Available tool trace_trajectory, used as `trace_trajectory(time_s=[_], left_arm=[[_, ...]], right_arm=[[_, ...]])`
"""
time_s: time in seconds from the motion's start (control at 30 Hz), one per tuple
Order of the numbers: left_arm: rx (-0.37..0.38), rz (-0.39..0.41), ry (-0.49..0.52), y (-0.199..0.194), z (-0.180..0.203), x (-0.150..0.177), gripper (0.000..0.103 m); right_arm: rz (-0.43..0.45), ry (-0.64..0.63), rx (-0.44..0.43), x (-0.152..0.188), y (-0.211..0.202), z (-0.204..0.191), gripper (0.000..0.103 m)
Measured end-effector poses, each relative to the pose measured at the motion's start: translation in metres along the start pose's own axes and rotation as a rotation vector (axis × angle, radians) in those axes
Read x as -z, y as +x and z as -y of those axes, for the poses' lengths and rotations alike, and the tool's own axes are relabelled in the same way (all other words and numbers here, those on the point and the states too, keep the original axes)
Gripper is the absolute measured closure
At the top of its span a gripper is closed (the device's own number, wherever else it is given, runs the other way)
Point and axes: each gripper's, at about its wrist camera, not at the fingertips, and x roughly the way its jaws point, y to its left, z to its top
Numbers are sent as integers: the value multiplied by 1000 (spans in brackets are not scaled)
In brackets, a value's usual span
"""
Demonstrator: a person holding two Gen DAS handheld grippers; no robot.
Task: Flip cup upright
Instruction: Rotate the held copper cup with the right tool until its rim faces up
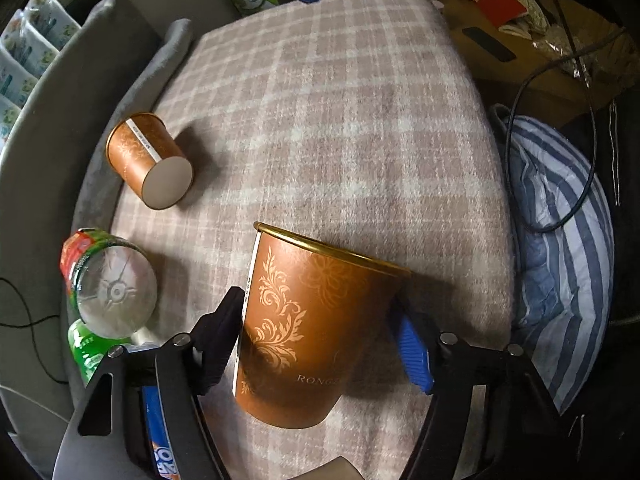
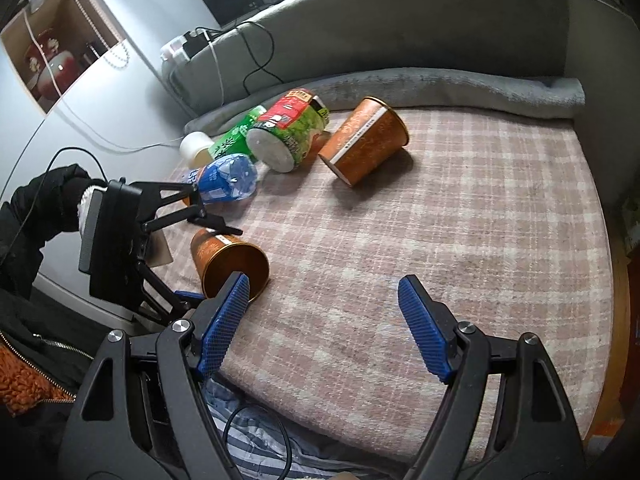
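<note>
My left gripper [image 1: 316, 344] is shut on an orange paper cup [image 1: 316, 328] with a gold rim and floral print. The cup lies on its side, tilted, mouth pointing away from me, on the plaid blanket [image 1: 340, 120]. The right wrist view shows the same cup [image 2: 230, 258] with its open mouth facing that camera, held by the left gripper [image 2: 204, 256]. A second orange cup [image 1: 148, 158] [image 2: 366, 140] lies on its side further off. My right gripper [image 2: 324, 324] is open and empty above the blanket's near edge.
A green cup-noodle tub [image 2: 286, 134], a green bottle [image 2: 232, 140] and a blue-labelled bottle [image 2: 224, 178] lie at the blanket's far-left edge. A grey sofa back [image 2: 400, 28] and grey cushion roll bound the far side. Striped bedding [image 1: 560, 240] and cables lie beside the blanket.
</note>
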Motion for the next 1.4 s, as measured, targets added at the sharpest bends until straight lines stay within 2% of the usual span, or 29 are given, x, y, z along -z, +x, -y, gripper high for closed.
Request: trace_trajectory(time_s=[0.13, 0.43, 0.63, 0.8, 1.0, 1.23, 1.33, 1.4], left_arm=[[11, 29, -73, 0, -5, -1, 36], [69, 132, -364, -1, -26, 11, 39], [144, 202, -567, 4, -40, 20, 40], [150, 173, -592, 6, -42, 15, 38], [156, 54, -533, 14, -45, -2, 35], [187, -22, -531, 18, -58, -15, 35], [203, -31, -549, 19, -63, -15, 38], [187, -18, -559, 16, -64, -15, 39]], right_arm=[[-3, 18, 4, 1, 1, 4, 23], [-16, 47, -15, 2, 9, 2, 23], [-16, 71, -25, 4, 14, 2, 23], [-15, 76, -26, 4, 13, 1, 23], [0, 83, -28, 6, 6, 1, 23], [6, 108, -19, 11, 3, 8, 23], [8, 119, -14, 13, 3, 11, 23], [10, 126, -14, 14, 2, 13, 23]])
